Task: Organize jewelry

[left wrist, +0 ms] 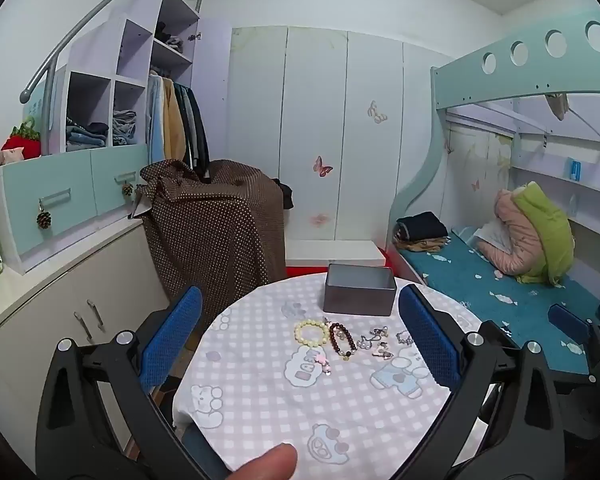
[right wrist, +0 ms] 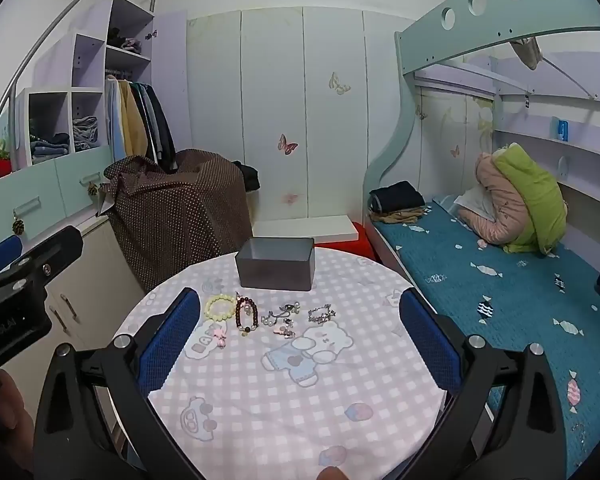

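On the tabletop (right wrist: 300, 392) the grey box (right wrist: 275, 264) sat far, rigid. Nearer lay the yellow bracelet (right wrist: 220, 306), dark bracelet (right wrist: 247, 314) and silver pieces (right wrist: 282, 316): light, limp, slippery; I judged pinching across a strand best. My left tool (left wrist: 300, 340) and right tool (right wrist: 300, 344) gaped wide, empty.

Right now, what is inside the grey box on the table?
The grey box is open on top, and only its bare inner walls show. No jewelry is seen inside, but its front wall hides the bottom. The bracelets, such as the yellow bracelet, lie on the tablecloth before it.
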Demonstrator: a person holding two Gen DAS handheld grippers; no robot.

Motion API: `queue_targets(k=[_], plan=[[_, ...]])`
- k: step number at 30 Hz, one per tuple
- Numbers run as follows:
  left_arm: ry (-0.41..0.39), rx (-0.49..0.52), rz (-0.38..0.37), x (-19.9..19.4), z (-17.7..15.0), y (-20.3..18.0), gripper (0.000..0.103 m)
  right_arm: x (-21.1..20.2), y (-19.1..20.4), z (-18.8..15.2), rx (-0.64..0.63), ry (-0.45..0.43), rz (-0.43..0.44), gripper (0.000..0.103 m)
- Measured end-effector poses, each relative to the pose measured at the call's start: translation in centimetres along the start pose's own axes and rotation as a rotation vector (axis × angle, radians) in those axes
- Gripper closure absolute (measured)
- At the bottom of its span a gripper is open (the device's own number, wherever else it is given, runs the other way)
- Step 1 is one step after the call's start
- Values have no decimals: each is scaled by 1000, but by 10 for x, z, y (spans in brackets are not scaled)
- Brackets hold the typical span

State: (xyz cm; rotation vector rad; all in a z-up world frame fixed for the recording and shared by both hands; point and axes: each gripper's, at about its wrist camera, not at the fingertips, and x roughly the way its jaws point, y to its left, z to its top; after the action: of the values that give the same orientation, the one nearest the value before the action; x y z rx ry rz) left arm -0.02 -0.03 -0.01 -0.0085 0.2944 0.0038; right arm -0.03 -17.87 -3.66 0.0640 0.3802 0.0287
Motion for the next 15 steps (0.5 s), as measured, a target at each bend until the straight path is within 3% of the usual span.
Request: queue_targets(k=[15], plan=[[0, 11, 1, 4, 3, -5, 5, 0, 5, 6, -16, -13, -2, 7]])
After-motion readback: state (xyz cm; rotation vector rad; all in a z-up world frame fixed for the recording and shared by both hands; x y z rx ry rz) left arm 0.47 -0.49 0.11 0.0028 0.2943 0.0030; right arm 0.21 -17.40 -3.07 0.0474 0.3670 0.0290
